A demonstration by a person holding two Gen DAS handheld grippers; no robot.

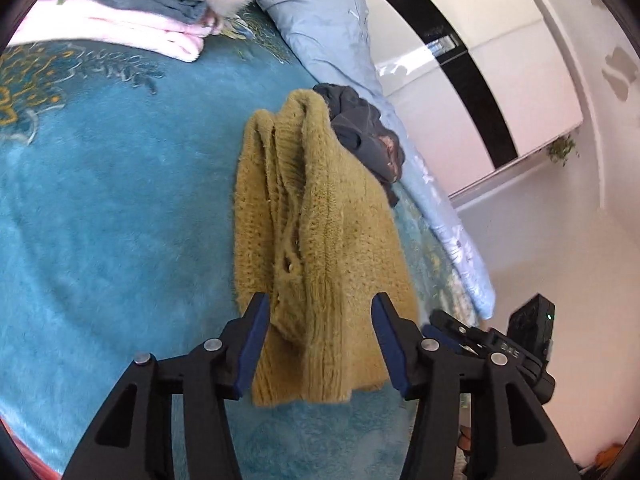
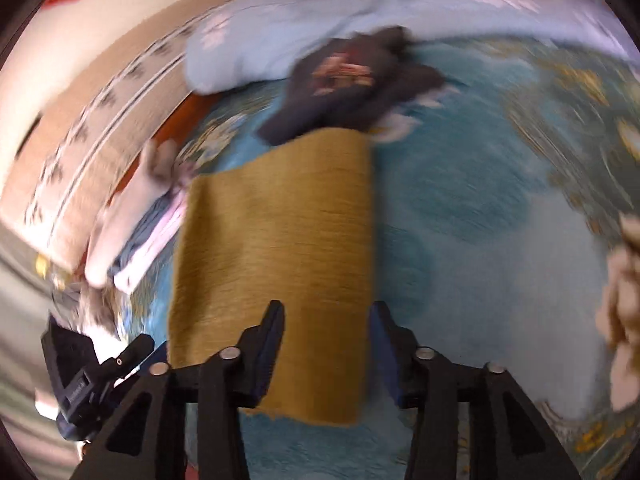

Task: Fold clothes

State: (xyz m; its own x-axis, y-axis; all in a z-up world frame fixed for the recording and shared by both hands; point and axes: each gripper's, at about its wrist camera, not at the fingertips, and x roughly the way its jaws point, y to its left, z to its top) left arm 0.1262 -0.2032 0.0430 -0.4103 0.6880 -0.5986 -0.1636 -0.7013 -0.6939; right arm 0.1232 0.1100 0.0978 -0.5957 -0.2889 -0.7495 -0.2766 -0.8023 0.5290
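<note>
In the left wrist view, the left gripper (image 1: 320,316) is hovering low over the near end of a mustard-yellow knitted sweater (image 1: 316,240), its jaws standing apart with the blue pads on either side of the knit and not pressing on it. The sweater is lying in a long folded strip on a teal plush blanket (image 1: 120,208) that is covering the bed, its hem nearest the camera and its far end bunching up. Just to the right, the right gripper (image 1: 480,336) is showing as a black frame beside the sweater's edge.

In the right wrist view, which is blurring heavily, the right gripper (image 2: 328,320) is also sitting over the near edge of the sweater (image 2: 276,240), jaws apart, one pad over the fabric and the other at its right edge; no pinch is showing. The left gripper (image 2: 100,364) is appearing at the lower left.

Beyond the sweater's far end, a dark grey garment (image 1: 364,128) is lying crumpled, touching the knit. Behind that, a light blue flowered quilt (image 1: 328,20) is running along the blanket's edge. At the far left, a stack of folded clothes (image 1: 132,28), pink under grey-blue, is resting on the blanket.
</note>
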